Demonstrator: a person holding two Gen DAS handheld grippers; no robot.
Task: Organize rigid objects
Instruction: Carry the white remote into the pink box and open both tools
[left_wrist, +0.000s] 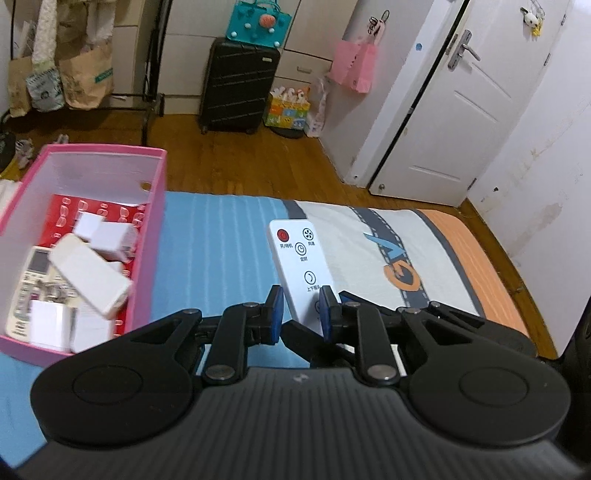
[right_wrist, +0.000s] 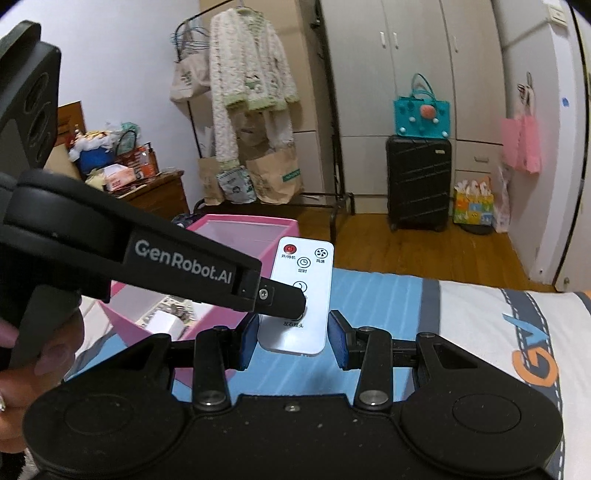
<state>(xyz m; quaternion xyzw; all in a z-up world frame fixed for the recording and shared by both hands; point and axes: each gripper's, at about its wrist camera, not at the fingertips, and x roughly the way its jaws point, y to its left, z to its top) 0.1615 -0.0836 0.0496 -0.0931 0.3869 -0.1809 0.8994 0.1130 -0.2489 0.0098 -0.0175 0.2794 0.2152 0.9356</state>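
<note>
Both grippers clamp the remote (right_wrist: 301, 291): left gripper (left_wrist: 300, 314) at its 9 o'clock edge, right gripper (right_wrist: 293, 336) from 6 o'clock.

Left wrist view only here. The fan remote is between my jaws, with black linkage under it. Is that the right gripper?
Observer: Yes. In the right wrist view the right gripper has its jaws either side of the fan remote at its near end, with pads at both long edges. It looks clamped.
Operator: How does the left gripper sit on it?
Observer: One finger of the left gripper lies across the remote's face, over the lower buttons. The other finger is hidden, so I can't confirm a grip.
Operator: Anything past the pink box on the left?
Observer: A wooden cabinet piled with clutter stands beyond the pink box.
</note>
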